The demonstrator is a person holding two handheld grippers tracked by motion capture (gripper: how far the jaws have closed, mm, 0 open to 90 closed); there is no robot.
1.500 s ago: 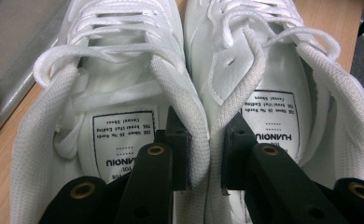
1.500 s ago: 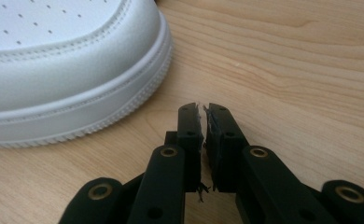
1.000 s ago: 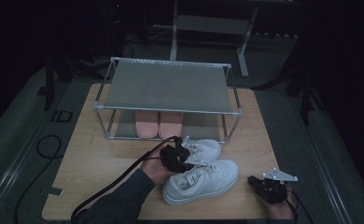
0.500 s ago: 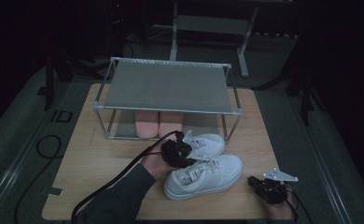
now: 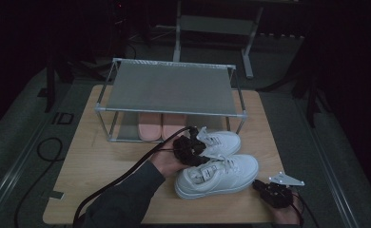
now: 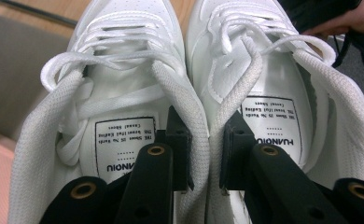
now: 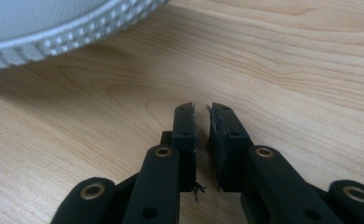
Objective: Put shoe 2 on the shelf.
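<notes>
**A:** Fingers on the left gripper (image 5: 196, 151), high view: what've they got?

**B:** Clamped at the heel end of the white sneakers (image 5: 221, 171). The pair's side by side on the near-right tabletop (image 5: 102, 166), toes pointing right. Can't tell if the soles are clear of the wood.

**A:** Progress?

**B:** My read: pair's gathered and gripped, stowing not done. The shoe rack (image 5: 169, 88) sits at the far side, w/ pink slippers (image 5: 162, 124) on the low shelf, left of centre. Top shelf is bare, so plenty of room there. Low shelf has a gap right of the slippers, but it's tight under the top shelf.

**A:** Edges to mind?

**B:** The far sneaker lies near the rack's front right post (image 5: 243, 121). The right gripper (image 5: 269, 190) is by the near-right tabletop edge, just beside the near shoe's toe.

**A:** Left gripper view?

**B:** One finger (image 6: 178, 140) inside each shoe. The two inner collars are pinched together btwn them, and the grip looks firm.

**A:** Right gripper view?

**B:** Its own fingers (image 7: 185, 126) are nearly together, w/ a slim gap and nothing in it. They sit low over bare wood, and a ribbed sole (image 7: 54, 32) is just ahead at the left. It's free to help steady the pair.
</notes>
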